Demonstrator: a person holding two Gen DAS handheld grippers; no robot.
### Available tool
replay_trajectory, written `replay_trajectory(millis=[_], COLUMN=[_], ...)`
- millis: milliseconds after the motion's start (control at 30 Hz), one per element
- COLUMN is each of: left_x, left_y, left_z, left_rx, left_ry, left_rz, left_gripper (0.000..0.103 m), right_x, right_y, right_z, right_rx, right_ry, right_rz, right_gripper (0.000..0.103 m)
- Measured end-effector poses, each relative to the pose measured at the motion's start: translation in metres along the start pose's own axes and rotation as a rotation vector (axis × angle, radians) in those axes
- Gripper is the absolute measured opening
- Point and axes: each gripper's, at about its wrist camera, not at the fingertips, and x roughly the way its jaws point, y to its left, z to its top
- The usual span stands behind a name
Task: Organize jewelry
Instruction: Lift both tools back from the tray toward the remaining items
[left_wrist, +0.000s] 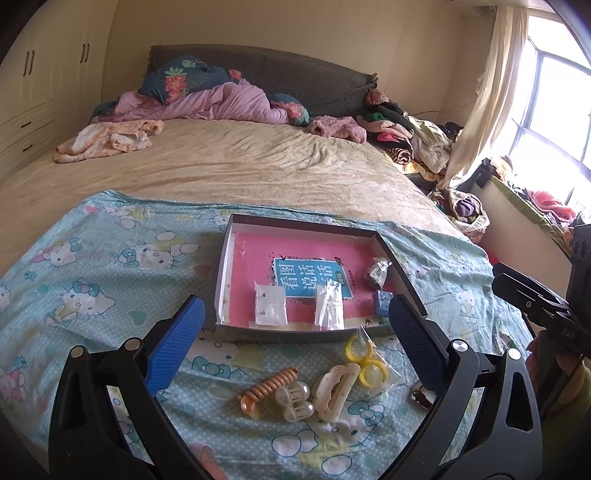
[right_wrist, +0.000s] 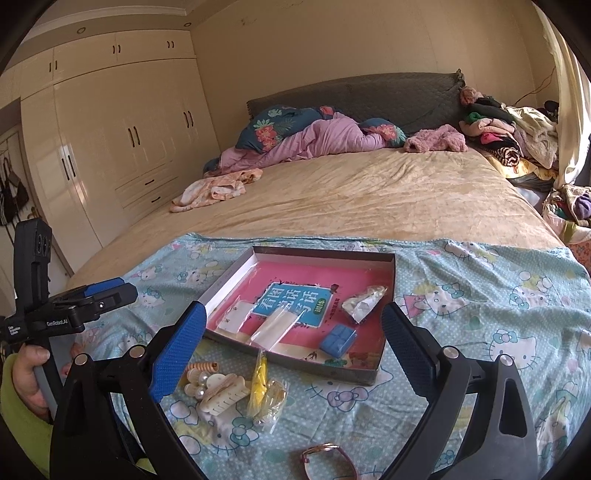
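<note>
1. Hovering over a cartoon-cat sheet spread on the bed, the left gripper has its blue pads spread wide with nothing between them.
2. Just beyond its fingertips lies a shallow box with a pink book cover as its floor.
3. Inside the box, from that gripper's left to right, sit a white earring card, a clear plastic packet, a small blue case and a crumpled clear bag.
4. Between the left gripper's fingers and nearer than the box, loose pieces rest on the sheet: an orange spiral hair tie, a pearl clip, a cream claw clip and yellow rings in a clear bag.
5. The right gripper is likewise released, its fingers wide apart and empty, with the box's near corner straight ahead between them.
6. Close under the right gripper, at the bottom edge of its view, lies a pink-framed watch-like piece; it is cut off by the frame.
7. A hand in a green sleeve grips the left gripper's handle, off to the right gripper's left.
</note>
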Motion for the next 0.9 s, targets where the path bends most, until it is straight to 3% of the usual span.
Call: replay_trajectory(millis=[900], left_x=[-0.003], left_y=[0.005], left_z=[-0.045], left_rx=[0.038], left_ry=[0.09], left_rz=[0.035], left_gripper=[0.093], right_x=[0.017], right_y=[0.039], right_z=[-0.042], right_rx=[-0.047], right_ry=[0.13], right_rz=[0.092], right_gripper=[0.094])
